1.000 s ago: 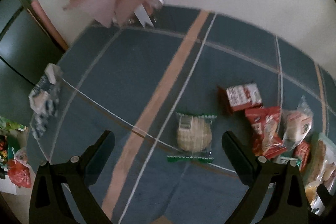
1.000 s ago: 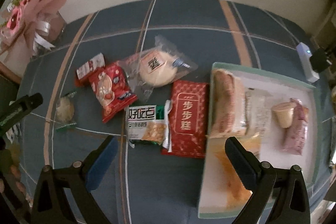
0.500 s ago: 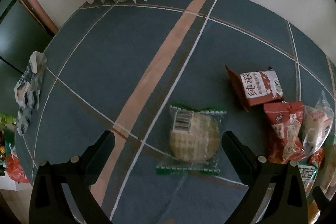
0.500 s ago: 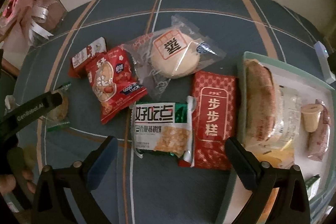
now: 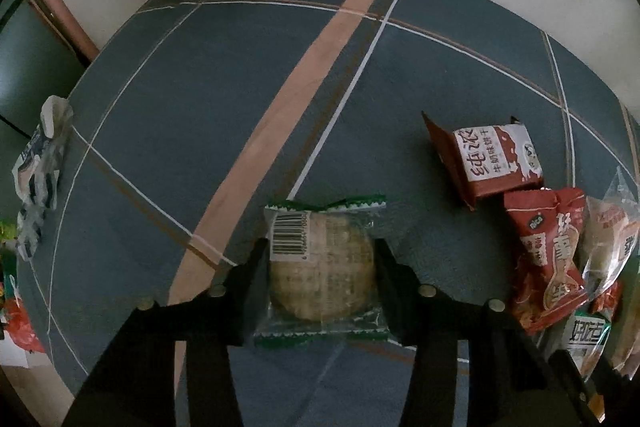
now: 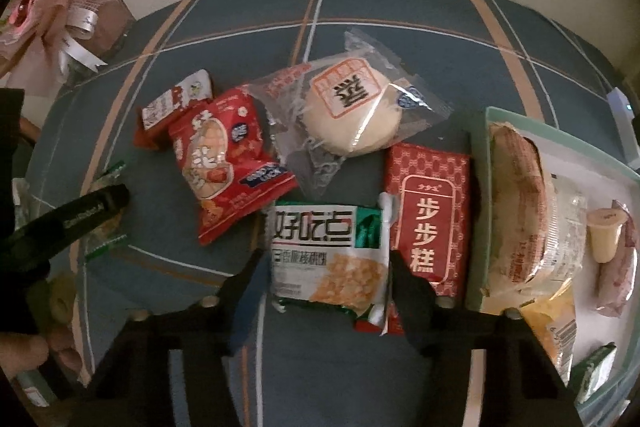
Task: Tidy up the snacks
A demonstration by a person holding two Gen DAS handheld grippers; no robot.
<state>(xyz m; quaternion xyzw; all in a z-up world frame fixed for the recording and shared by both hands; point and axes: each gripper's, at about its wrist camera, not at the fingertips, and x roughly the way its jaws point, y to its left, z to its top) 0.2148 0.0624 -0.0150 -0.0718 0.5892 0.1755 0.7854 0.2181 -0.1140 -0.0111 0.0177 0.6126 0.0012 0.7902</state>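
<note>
Double pick-up under way. Left gripper (image 5: 322,267): jaws have just been closing, now pinching the round cracker packet (image 5: 322,269) on the blue plaid tablecloth (image 5: 200,87), toward its left edge. Right gripper (image 6: 326,269): jaws likewise just closing, now clamped on the white-and-green biscuit pack (image 6: 328,255), mid-table beside the mint tray (image 6: 478,147). Next, I judge: lift both clear and carry them to the tray at the right edge.

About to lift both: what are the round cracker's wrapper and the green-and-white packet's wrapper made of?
Round cracker's wrapper: looks like thin clear plastic film, glossy; the cracker shows through, ends crimped green. Green-and-white packet: likely opaque printed plastic or foil film, slightly shiny and creased.
</note>
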